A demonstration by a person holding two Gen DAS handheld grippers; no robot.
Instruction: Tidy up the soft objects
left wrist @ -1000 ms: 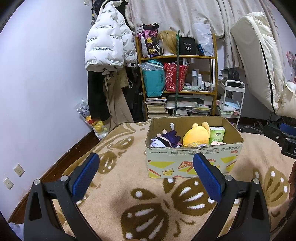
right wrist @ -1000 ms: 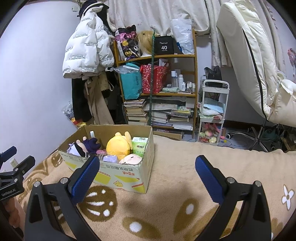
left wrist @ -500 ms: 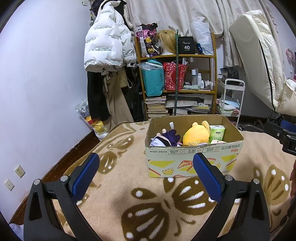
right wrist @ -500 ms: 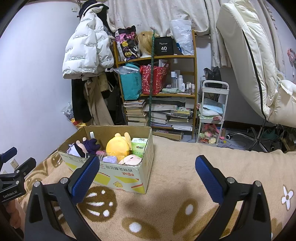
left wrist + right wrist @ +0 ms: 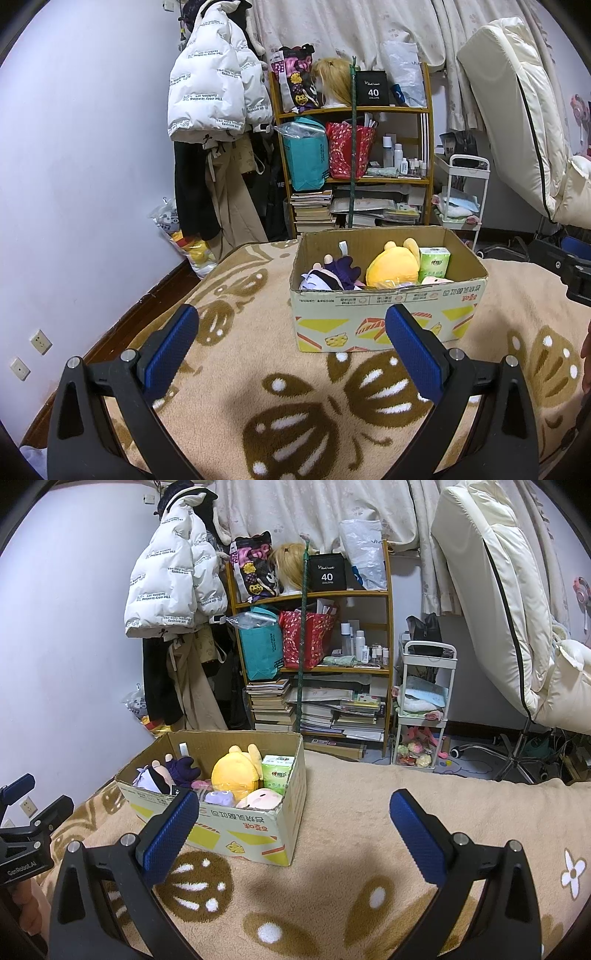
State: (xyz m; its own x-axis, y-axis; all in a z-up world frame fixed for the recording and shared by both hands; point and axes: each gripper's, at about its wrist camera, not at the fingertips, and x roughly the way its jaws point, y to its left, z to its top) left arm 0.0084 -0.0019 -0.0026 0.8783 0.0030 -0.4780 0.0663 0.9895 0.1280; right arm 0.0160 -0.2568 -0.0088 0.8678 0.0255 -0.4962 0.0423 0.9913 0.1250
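Observation:
An open cardboard box (image 5: pixel 388 317) (image 5: pixel 243 827) stands on the beige patterned blanket (image 5: pixel 295 398). Inside lie a yellow plush (image 5: pixel 391 267) (image 5: pixel 234 773), a purple-and-white doll (image 5: pixel 332 275) (image 5: pixel 162 775), a green tissue pack (image 5: pixel 435 262) (image 5: pixel 277 773), and pink (image 5: pixel 260 797) and lilac (image 5: pixel 219 797) plush toys. My left gripper (image 5: pixel 291 347) hangs open in front of the box, holding nothing. My right gripper (image 5: pixel 291 830) is open and empty, to the right of the box. The other gripper (image 5: pixel 26 830) shows at the left edge of the right wrist view.
Behind the bed stands a wooden shelf (image 5: pixel 354 155) packed with bags, bottles and books. A white puffer jacket (image 5: pixel 210 99) hangs at left. A white trolley (image 5: pixel 424 709) and a cream chair (image 5: pixel 498 602) are at right. A toy-filled bag (image 5: pixel 184 243) leans on the wall.
Both views shift very slightly, with the box a touch farther away; nothing was grasped or released.

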